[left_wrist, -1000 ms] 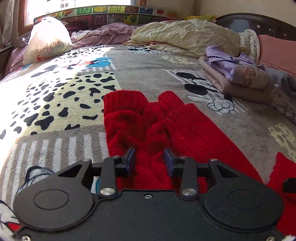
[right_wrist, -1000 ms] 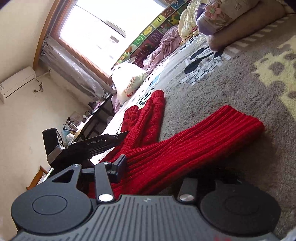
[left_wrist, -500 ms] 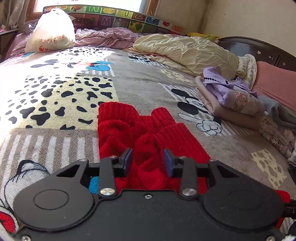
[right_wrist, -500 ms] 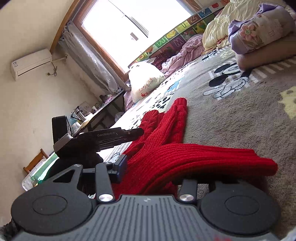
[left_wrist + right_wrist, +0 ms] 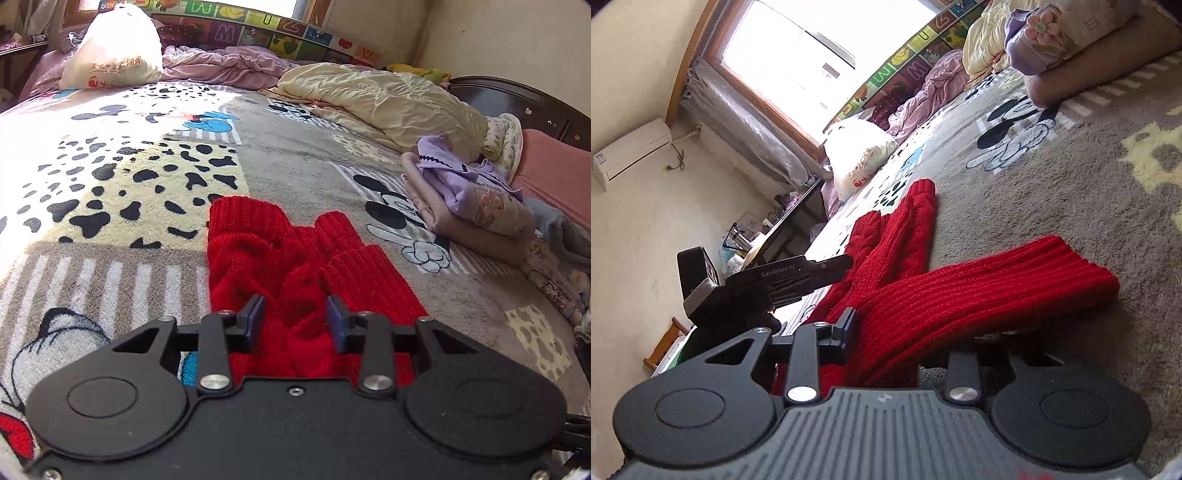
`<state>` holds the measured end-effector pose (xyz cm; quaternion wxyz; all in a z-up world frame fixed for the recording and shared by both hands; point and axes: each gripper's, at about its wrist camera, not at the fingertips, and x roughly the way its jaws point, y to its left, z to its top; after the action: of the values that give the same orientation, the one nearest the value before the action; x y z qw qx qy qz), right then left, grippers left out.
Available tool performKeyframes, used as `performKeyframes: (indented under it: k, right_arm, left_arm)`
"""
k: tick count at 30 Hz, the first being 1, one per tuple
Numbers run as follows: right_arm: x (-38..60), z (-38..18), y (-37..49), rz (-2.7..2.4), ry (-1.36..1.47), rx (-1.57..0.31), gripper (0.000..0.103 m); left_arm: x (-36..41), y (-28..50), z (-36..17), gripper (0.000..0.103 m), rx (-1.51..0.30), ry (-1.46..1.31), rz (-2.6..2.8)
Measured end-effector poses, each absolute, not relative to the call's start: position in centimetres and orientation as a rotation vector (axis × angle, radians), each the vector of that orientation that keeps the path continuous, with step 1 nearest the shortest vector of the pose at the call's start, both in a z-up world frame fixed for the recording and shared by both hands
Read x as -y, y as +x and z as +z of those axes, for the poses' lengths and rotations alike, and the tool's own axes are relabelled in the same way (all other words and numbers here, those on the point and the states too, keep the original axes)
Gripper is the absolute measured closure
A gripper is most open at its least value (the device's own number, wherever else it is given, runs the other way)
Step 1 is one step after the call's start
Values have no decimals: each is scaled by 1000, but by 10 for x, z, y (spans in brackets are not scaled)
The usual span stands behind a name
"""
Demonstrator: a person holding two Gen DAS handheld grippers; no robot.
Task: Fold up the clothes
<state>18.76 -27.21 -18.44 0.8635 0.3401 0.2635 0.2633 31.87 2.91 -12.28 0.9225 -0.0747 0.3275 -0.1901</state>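
A red knit sweater [image 5: 258, 258] lies on the cartoon-print blanket [image 5: 110, 177] of a bed, cuffs pointing away. My left gripper [image 5: 295, 317] sits low over its near end, shut on a bunched ridge of red knit between the blue pads. In the right wrist view a ribbed red sleeve [image 5: 997, 288] runs out to the right across the grey blanket [image 5: 1071, 177]. My right gripper [image 5: 905, 332] has this sleeve between its jaws, which are closing. One of its fingers [image 5: 849, 325] presses the knit, the other is hidden under it. The left gripper's black body [image 5: 783, 277] shows to the left.
A folded stack of purple and beige clothes [image 5: 472, 199] sits at the right of the bed, with a cream quilt [image 5: 388, 99] and a dark headboard [image 5: 517, 99] behind. A white bag [image 5: 114, 55] lies at the far left. A desk [image 5: 790, 221] stands by the window.
The right gripper's jaws have narrowed onto the sleeve, which rose briefly and lies low again. The left view has rolled a little, with the long sleeve gone from its right side.
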Motion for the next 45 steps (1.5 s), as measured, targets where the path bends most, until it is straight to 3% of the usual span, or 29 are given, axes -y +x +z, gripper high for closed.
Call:
performKeyframes:
  k: [7,12,13,17,22,29,35,38,42,45]
  right_arm:
    - [266,-181,186,587,686,-551,69]
    - [266,-180,185,602,700,-531,69]
    - [266,-179,185,607,700,-526,69]
    - [263,-177,184,636,696,-509,69]
    - [253,-165,180,725,656,-463,78]
    - [242,-164,176,731,578,-507,78]
    - [252,-162,175,700,621,-488,78]
    - [258,-166,176,671,664,-495,78]
    - [266,-170,179,634,731,-510,77]
    - [275,-178,183,614,822,-523,71]
  left_arm:
    - [-9,315,-129,67,-726,23,-349]
    - [9,310,-134,61,-717,171,-333]
    - [13,309,-138,63,-706,214,-320]
    - [9,308,-139,86,-647,289,-216]
    - [-26,308,-117,88,-605,148,-161]
    - [1,315,-141,88,-665,265,-198]
    - [-2,314,-136,87,-676,244,-178]
    - [-8,313,-130,62,-659,178,-210]
    - [-32,312,-113,83,-592,-32,-213]
    - [-36,314,-118,87,-595,-74,-220]
